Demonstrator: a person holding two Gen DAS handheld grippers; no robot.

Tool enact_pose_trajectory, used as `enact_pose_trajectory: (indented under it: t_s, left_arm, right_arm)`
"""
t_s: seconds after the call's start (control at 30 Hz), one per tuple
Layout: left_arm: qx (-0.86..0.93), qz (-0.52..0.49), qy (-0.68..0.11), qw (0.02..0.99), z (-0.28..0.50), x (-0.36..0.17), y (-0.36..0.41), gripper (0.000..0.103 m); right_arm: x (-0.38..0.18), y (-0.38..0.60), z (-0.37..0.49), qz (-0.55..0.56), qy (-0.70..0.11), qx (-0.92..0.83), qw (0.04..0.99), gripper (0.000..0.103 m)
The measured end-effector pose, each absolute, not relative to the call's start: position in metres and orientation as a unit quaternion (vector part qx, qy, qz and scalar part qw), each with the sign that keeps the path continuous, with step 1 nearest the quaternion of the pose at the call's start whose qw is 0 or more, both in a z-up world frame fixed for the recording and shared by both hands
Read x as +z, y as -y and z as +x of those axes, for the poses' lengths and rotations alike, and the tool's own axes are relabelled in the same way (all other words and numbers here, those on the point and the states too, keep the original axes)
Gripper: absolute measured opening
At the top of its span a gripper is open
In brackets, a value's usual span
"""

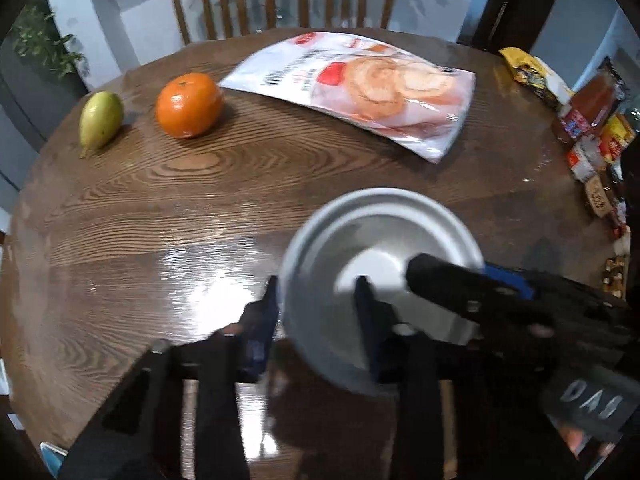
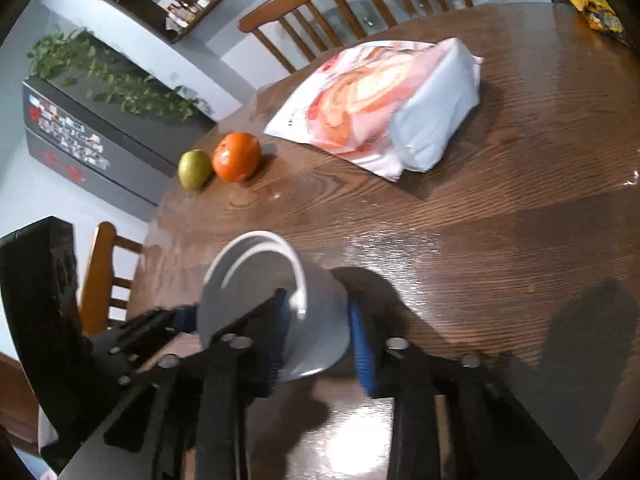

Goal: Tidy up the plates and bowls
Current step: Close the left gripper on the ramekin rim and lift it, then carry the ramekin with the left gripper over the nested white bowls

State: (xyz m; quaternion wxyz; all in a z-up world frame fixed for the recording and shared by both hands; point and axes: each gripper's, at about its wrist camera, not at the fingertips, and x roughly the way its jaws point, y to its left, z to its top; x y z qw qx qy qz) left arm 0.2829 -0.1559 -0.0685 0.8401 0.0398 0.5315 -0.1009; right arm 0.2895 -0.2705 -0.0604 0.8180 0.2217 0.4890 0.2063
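Two tongs grip one white bowl (image 1: 380, 276) above the table (image 1: 160, 220): left tongs (image 1: 318, 300) clamp its near-left rim, right tongs (image 2: 318, 320) clamp the opposite wall, bowl tilted between them

Upper left of the wooden bench (image 1: 168, 208), a green pear (image 1: 101, 120) lies beside an orange (image 1: 189, 105); a white snack bag (image 1: 360, 88) lies top centre.
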Motion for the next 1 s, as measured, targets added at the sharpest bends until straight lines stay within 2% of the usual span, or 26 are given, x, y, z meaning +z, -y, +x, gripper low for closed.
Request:
enact_pose_trajectory:
  t_s: [0.37, 1.0]
  left_arm:
    - [-0.084, 0.090, -0.492, 0.862, 0.267, -0.061, 0.169, 0.022]
    - [-0.077, 0.118, -0.404, 0.904, 0.200, -0.001, 0.182, 0.022]
  right_arm:
    - [-0.053, 0.268, 0.273, 0.190, -0.472, 0.183, 0.841, 0.019]
    - [0.000, 0.284, 0.211, 0.193, -0.410, 0.190, 0.871, 0.019]
